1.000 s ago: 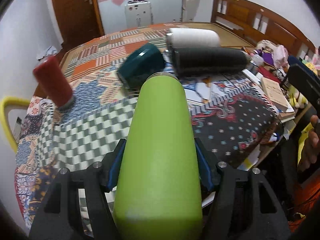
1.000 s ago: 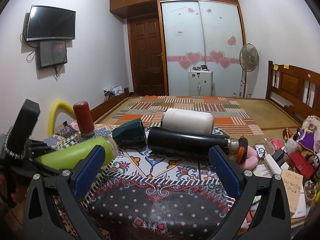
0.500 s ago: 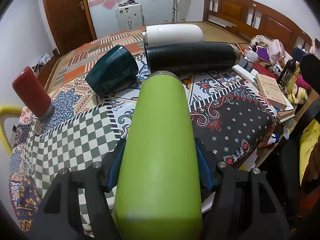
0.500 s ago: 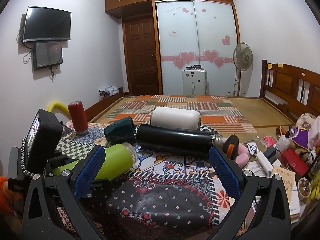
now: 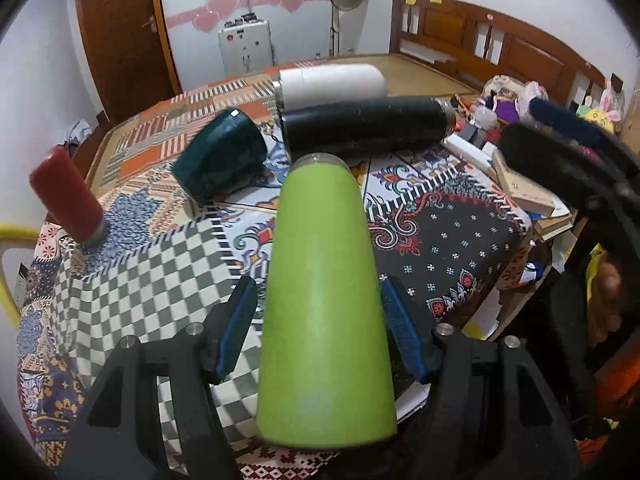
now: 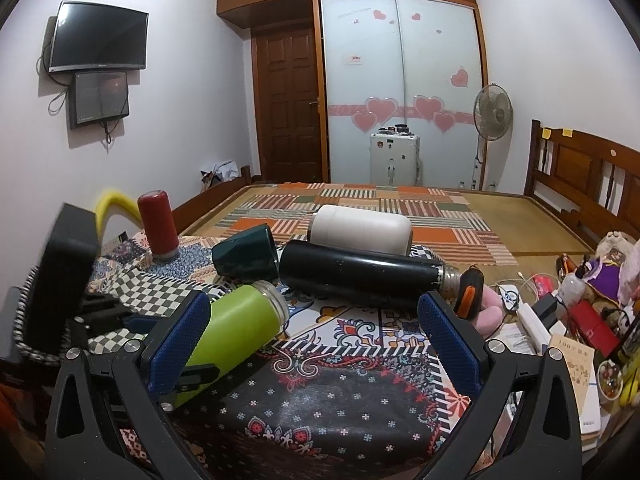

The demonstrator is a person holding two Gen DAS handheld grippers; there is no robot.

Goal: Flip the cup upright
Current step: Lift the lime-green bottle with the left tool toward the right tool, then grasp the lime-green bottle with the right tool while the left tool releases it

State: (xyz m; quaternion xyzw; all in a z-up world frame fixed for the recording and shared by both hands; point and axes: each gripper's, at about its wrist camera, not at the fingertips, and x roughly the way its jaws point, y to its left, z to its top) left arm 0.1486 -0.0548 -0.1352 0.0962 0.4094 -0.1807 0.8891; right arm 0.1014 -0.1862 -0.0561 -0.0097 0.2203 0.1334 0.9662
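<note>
My left gripper is shut on a lime green cup, which lies lengthwise between the blue pads with its mouth pointing away, tilted over the patterned cloth table. The green cup also shows in the right wrist view, slanting up to the right. My right gripper is open and empty above the table's near edge. A dark green cup, a black flask and a white flask lie on their sides. A red cup stands mouth down.
Books, bottles and small clutter crowd the table's right side. A bed with a patchwork cover lies behind the table. A yellow chair back is at the left. The left gripper's body sits at the left of the right wrist view.
The green cup in my left gripper has tilted so its mouth points more upward. My left gripper has shifted closer to my right gripper. The other cups have not moved.
</note>
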